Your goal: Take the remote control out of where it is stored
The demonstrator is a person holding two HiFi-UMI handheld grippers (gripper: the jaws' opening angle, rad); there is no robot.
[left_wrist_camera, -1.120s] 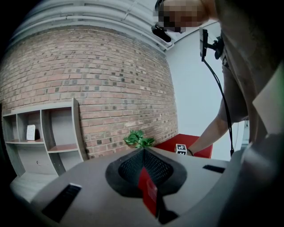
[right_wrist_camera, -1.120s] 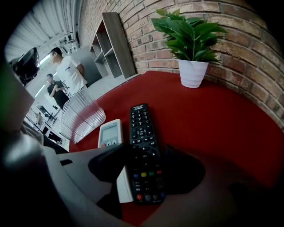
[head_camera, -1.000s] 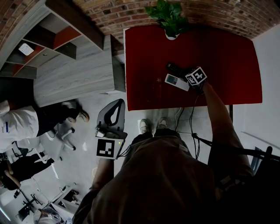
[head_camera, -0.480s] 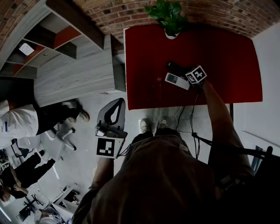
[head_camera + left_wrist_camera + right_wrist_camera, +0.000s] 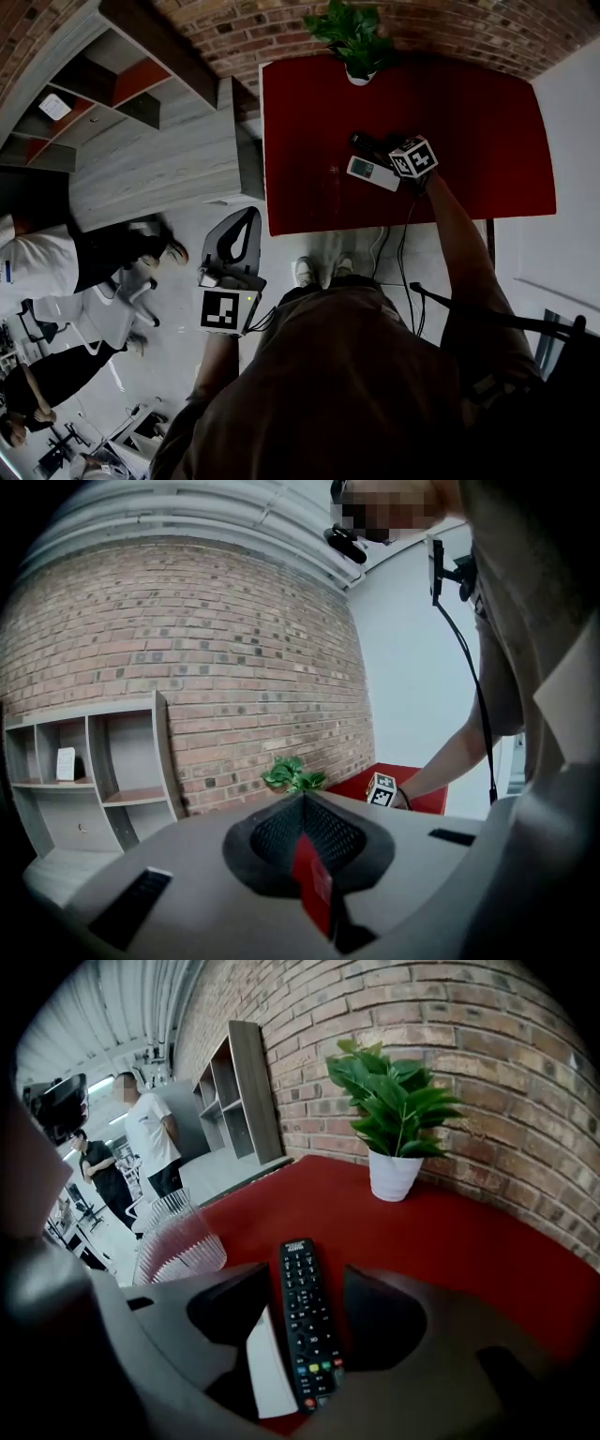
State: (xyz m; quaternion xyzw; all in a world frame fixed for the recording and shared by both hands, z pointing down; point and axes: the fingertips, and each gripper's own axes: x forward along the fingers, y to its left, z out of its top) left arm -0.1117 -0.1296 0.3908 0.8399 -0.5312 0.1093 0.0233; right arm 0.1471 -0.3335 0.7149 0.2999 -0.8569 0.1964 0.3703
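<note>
Your right tongs (image 5: pixel 307 1277) are standing wide open over the red table (image 5: pixel 487 1241) and gripping nothing. The black remote control (image 5: pixel 307 1321) is lying flat on the table in the gap between the two jaws, with neither pad pressing on it. Its long axis is running along the line the tongs are pointing. The end with the coloured buttons is sitting nearest the tongs, and the far end is pointing past the left side of the potted plant (image 5: pixel 394 1119), well short of it.

Your left tongs (image 5: pixel 305 803) are hanging off the table, well away from the plant, with the jaws closed together on nothing.

You are looking at two remotes: the black one and a white remote (image 5: pixel 372 172), lying just beside it on the side away from the plant. One clear ribbed container (image 5: pixel 183 1241) is standing to the left of the plant, near the table's edge. The single plant is standing against the brick wall (image 5: pixel 487 1044).
</note>
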